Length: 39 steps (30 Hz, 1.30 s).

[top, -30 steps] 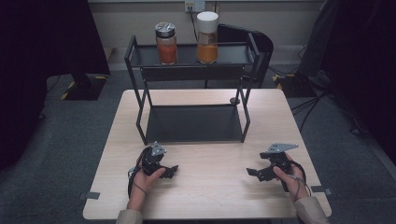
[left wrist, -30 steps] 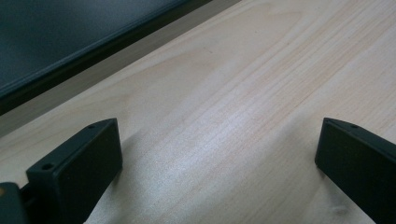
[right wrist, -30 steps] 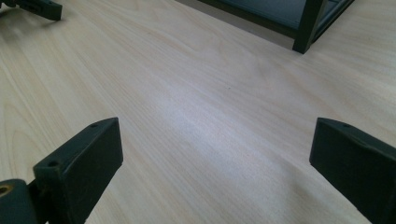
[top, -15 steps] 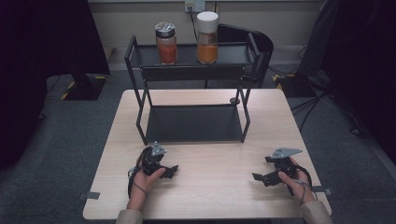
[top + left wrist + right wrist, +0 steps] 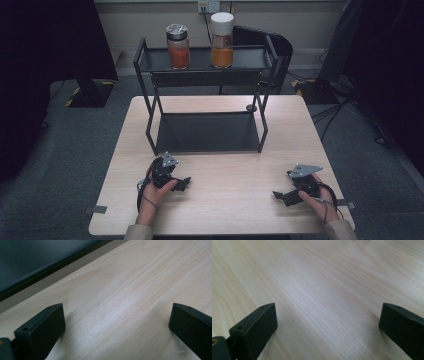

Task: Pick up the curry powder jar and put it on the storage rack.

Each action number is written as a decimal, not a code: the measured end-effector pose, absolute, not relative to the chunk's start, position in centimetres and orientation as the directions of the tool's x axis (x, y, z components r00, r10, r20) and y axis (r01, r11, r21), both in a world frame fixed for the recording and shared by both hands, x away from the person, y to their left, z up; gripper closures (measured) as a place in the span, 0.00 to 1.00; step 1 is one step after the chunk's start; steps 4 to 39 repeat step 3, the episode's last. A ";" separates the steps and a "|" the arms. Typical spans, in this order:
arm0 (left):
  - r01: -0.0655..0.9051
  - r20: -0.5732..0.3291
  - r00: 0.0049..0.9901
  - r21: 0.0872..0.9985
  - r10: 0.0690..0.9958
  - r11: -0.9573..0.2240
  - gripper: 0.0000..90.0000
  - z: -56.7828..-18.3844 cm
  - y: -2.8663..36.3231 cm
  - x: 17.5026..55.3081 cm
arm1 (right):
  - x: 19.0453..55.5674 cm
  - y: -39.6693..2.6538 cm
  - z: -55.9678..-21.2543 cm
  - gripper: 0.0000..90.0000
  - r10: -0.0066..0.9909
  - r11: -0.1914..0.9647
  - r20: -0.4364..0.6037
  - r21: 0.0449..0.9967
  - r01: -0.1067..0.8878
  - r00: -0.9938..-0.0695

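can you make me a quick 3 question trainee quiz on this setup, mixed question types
1. True or false: both jars stand on the top shelf of the black rack.
2. Multiple choice: which jar has the white lid? A) the red-filled jar B) the orange-filled jar C) neither
3. Fill in: the left gripper and the right gripper both rest low on the table with jaws ____ and nothing between them.

Key
1. True; the red-filled jar and the orange-filled jar are side by side up there.
2. B
3. open
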<state>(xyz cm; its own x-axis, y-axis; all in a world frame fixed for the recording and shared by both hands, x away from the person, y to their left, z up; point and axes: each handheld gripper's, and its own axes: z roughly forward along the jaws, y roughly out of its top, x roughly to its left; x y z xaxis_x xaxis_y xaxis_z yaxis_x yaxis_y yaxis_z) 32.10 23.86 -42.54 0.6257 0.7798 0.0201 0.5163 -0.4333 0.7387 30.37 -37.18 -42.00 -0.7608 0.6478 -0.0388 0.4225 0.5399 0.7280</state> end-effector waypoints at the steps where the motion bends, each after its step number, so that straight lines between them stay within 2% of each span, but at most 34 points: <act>1: 0.517 0.019 0.625 0.739 0.780 -0.433 0.00 -42.5 23.9 32.1 | 30.4 -37.1 -42.0 0.00 0.649 0.539 -0.038 0.728 0.424 -0.760; 39: 0.518 0.018 0.625 0.739 0.780 -0.432 0.00 -42.5 23.9 32.1 | 30.4 -37.2 -42.0 0.00 0.649 0.539 -0.038 0.728 0.423 -0.760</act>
